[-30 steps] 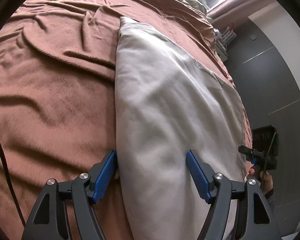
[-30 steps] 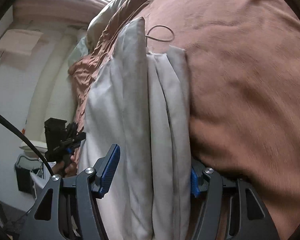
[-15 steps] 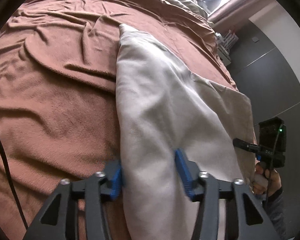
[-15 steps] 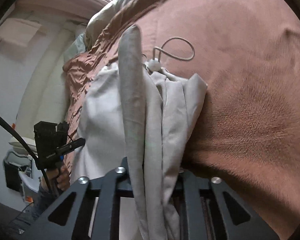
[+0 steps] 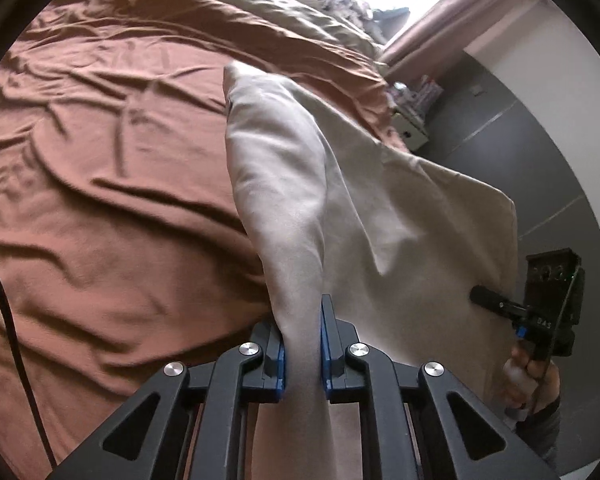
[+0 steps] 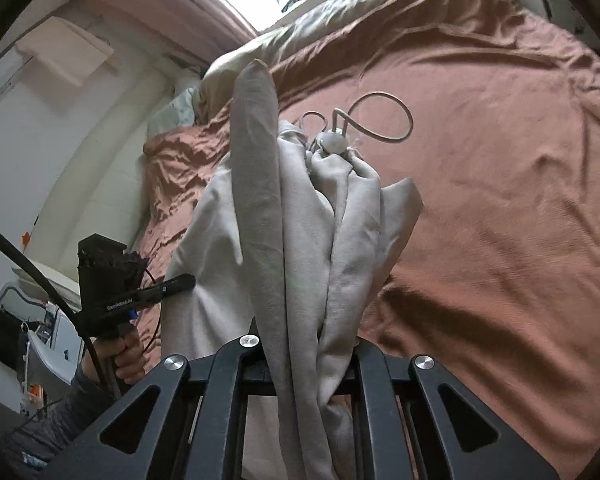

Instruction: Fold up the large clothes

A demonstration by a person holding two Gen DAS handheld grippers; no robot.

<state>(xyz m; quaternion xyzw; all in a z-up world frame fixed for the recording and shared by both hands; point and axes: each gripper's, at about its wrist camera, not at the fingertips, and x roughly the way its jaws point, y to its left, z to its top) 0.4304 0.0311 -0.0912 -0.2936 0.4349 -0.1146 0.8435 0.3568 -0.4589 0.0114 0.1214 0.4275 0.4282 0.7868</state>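
Note:
A large beige garment (image 5: 340, 200) lies lengthwise on a brown bedsheet (image 5: 120, 200), its near end lifted off the bed. My left gripper (image 5: 302, 344) has a bunched fold of it between its blue pads (image 5: 325, 340); its jaws are closing and press on the cloth. In the right wrist view the beige garment (image 6: 260, 200) hangs in thick folds, with a looped drawstring (image 6: 384, 120) at its far end. My right gripper (image 6: 304, 344) is closing on those folds, which hide its fingertips. Each view shows the other gripper held in a hand, at the cloth's far side.
The brown sheet (image 6: 500, 200) spreads wide and wrinkled around the garment. An olive duvet (image 5: 260, 4) is bunched at the head of the bed. A dark wall (image 5: 520, 140) runs along one side of the bed. A black cable (image 5: 4, 300) hangs at the left.
Both grippers have closed from wide open onto the garment's near end and risen, lifting it off the sheet. The cloth now bunches into hanging folds.

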